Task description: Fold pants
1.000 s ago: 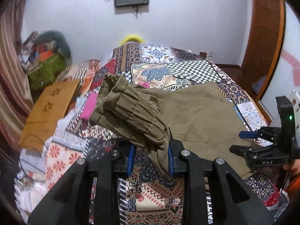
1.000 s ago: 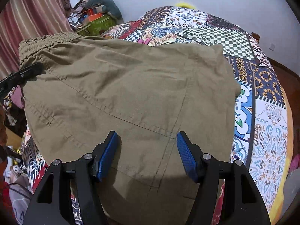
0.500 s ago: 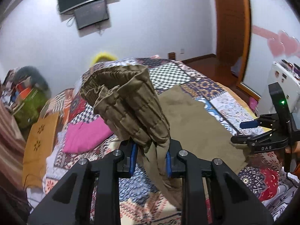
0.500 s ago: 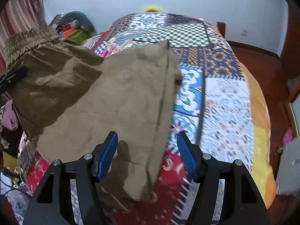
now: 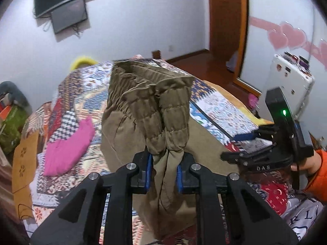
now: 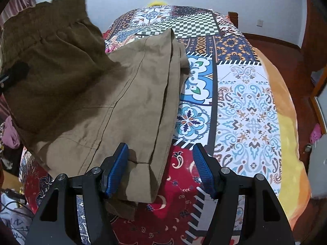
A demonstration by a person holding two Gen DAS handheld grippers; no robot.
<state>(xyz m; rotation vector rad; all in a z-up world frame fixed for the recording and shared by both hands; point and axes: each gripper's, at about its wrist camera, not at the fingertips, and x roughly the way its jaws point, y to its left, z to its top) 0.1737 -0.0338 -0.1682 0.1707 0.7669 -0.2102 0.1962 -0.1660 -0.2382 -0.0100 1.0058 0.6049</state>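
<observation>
Olive-brown pants (image 6: 126,102) lie on a patchwork bedspread (image 6: 247,110). My left gripper (image 5: 162,170) is shut on the bunched elastic waistband (image 5: 159,110) and holds it raised above the bed, with the legs hanging down to the quilt. In the right wrist view the raised waistband (image 6: 47,47) hangs at the left, and the legs lie folded lengthwise. My right gripper (image 6: 161,169) is open, empty, hovering over the pants' near edge. It also shows in the left wrist view (image 5: 255,149) at the right.
A pink cloth (image 5: 67,145) lies on the bed's left side beside an orange-brown board (image 5: 24,163). A clothes pile (image 5: 10,110) sits far left. A white appliance (image 5: 290,81) stands at the right by the wooden door frame (image 5: 226,20).
My left gripper has lifted the waistband higher and carried it rightward over the legs. My right gripper has drawn back toward the pants' near right edge, staying open.
</observation>
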